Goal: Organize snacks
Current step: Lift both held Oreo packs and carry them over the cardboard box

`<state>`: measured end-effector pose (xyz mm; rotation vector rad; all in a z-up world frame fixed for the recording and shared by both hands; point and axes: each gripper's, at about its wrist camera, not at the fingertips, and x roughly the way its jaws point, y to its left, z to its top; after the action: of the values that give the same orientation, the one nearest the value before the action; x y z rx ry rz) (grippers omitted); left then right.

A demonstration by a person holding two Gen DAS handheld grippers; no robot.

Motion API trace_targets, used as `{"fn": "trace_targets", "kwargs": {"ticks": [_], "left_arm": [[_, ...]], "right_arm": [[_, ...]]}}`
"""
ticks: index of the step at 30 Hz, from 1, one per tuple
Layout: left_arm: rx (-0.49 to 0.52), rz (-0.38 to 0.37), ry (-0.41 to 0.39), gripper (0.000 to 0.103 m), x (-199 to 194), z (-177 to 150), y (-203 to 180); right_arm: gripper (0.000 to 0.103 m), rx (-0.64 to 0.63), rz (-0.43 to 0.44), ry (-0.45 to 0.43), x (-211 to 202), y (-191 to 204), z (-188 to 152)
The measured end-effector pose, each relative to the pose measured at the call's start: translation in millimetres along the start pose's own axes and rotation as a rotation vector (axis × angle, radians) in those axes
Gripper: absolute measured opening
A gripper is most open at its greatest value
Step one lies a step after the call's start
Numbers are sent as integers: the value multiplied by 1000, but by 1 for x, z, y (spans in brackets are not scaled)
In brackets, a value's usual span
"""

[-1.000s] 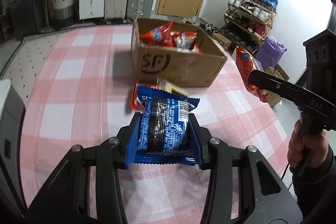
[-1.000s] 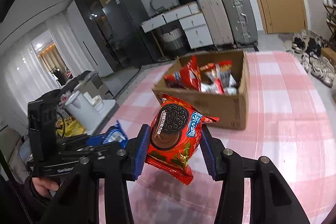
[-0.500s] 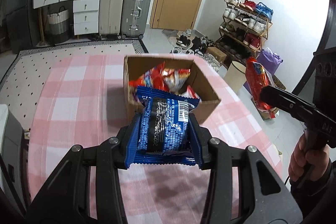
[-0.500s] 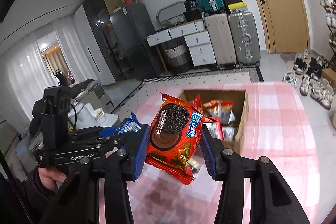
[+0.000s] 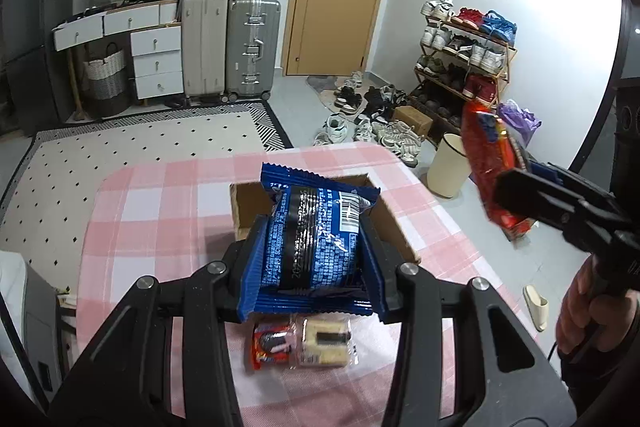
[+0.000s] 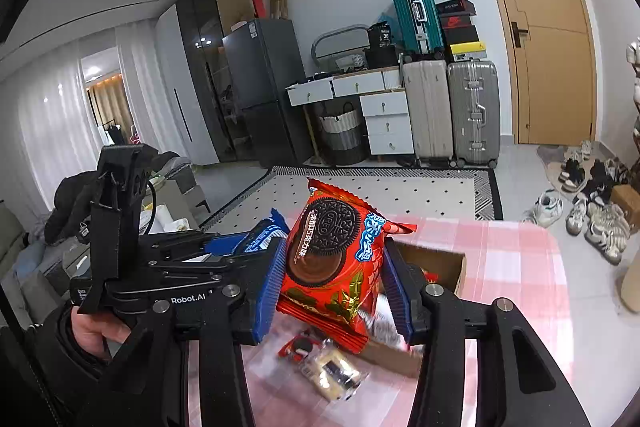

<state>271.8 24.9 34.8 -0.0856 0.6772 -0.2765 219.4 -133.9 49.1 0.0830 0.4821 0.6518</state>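
My left gripper point(image 5: 314, 251) is shut on a blue snack packet point(image 5: 316, 235), held in the air in front of the open cardboard box point(image 5: 244, 203) on the pink checked table point(image 5: 160, 211). My right gripper point(image 6: 336, 271) is shut on a red Oreo packet point(image 6: 332, 259), also raised, with the box point(image 6: 444, 263) behind it. The red packet point(image 5: 488, 155) shows at the right of the left wrist view, the blue packet point(image 6: 260, 235) at the left of the right wrist view. A small red packet point(image 5: 270, 345) and a pale clear-wrapped snack point(image 5: 324, 341) lie on the table near me.
The table's far edge lies just beyond the box. On the floor beyond are a cream bin point(image 5: 446, 167), a shoe rack point(image 5: 460, 67), scattered shoes, suitcases point(image 5: 228, 43) and a dotted rug point(image 5: 120, 147).
Both grippers rose and tilted down with their packets. The box now lies lower and mostly hidden behind the packets, and the two loose snacks show below the left gripper.
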Motion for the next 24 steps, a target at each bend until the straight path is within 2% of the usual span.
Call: {"fn": "trace_targets", "kwargs": {"ticks": [6,10,18,24], "left_arm": [[-7,-3,-7,40,21,33,-2],[-65,-29,19,40,48,49,4],[-83,-44,57,40,94,57,12],[-58,-50,85,40,127,57,12]], "right_arm": [[47,-2,-24,5,16,-9,19],[47,13,-52,12,34,-21,26],[47,28,-76,46,70,-49,24],[47,50,-79,76,95,-70,11]]}}
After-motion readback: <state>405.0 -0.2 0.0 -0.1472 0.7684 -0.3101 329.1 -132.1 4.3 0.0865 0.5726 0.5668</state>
